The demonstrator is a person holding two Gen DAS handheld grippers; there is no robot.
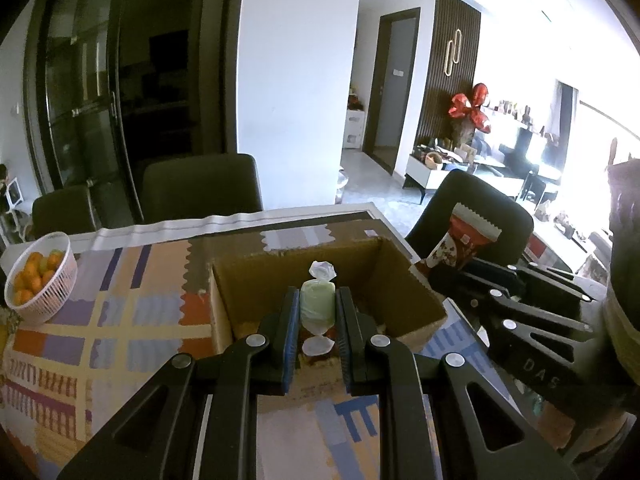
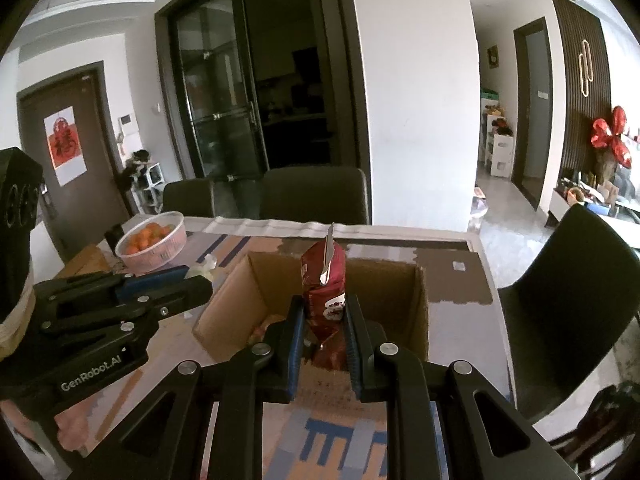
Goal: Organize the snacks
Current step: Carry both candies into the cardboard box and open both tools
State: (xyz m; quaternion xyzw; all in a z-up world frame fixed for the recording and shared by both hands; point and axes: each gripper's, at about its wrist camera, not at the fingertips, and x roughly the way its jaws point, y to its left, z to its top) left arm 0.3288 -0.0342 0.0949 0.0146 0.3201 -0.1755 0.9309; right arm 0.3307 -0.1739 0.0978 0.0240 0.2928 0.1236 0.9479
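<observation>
My left gripper (image 1: pixel 317 308) is shut on a green wrapped candy (image 1: pixel 317 306) with white twisted ends, held above the near edge of an open cardboard box (image 1: pixel 416 288). My right gripper (image 2: pixel 324 316) is shut on a red snack packet (image 2: pixel 325 284), held upright above the same box (image 2: pixel 418 304). In the left wrist view the right gripper (image 1: pixel 466 266) and its red packet (image 1: pixel 460 244) are at the box's right side. In the right wrist view the left gripper (image 2: pixel 198 274) is at the box's left side, with the candy's white end (image 2: pixel 205 265) showing. Some snacks lie in the box bottom.
A pink basket of oranges (image 1: pixel 48 280) stands at the table's far left, also in the right wrist view (image 2: pixel 154 246). The table has a patterned cloth (image 1: pixel 120 320). Dark chairs (image 1: pixel 200 188) stand behind the table and one (image 2: pixel 568 280) at its right end.
</observation>
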